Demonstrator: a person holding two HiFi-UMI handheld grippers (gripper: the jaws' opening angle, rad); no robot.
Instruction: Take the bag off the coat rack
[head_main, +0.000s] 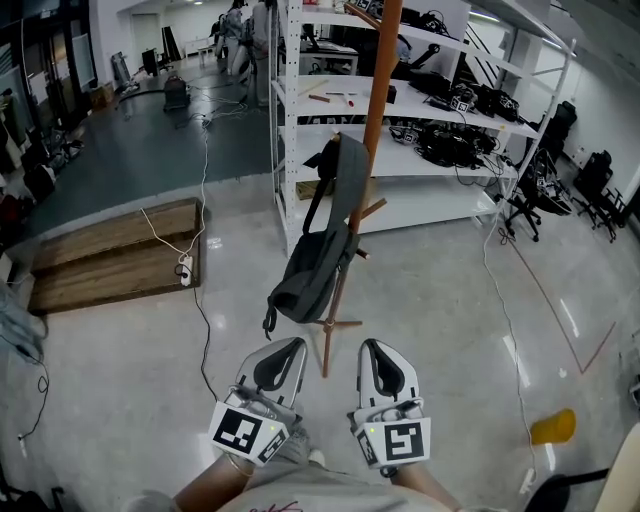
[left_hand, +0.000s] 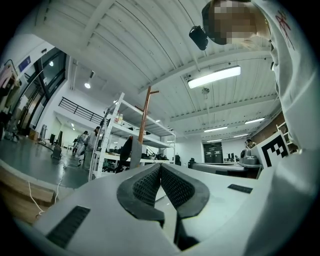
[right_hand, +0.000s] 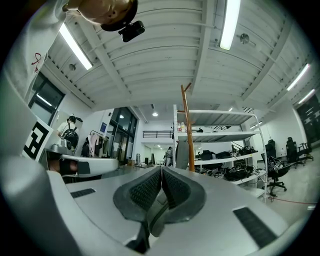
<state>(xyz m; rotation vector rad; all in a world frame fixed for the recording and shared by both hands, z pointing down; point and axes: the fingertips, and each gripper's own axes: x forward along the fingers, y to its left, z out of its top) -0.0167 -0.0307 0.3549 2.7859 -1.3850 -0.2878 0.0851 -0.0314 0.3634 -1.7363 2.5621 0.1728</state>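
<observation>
A dark grey bag (head_main: 312, 268) hangs by its strap from a peg of the brown wooden coat rack (head_main: 378, 90), which stands on the floor just ahead of me. Both grippers are held low and close to my body, short of the rack. My left gripper (head_main: 296, 345) is shut with nothing in it, and so is my right gripper (head_main: 368, 346). In the left gripper view the rack (left_hand: 145, 120) and bag (left_hand: 126, 151) show small and far beyond the shut left gripper (left_hand: 160, 166). In the right gripper view the rack (right_hand: 187, 127) rises past the shut right gripper (right_hand: 161, 169).
A white metal shelf unit (head_main: 420, 120) loaded with gear stands right behind the rack. Wooden pallets (head_main: 115, 255) with a power strip and cable lie at the left. A yellow object (head_main: 553, 427) sits on the floor at the right. Office chairs (head_main: 590, 185) stand far right.
</observation>
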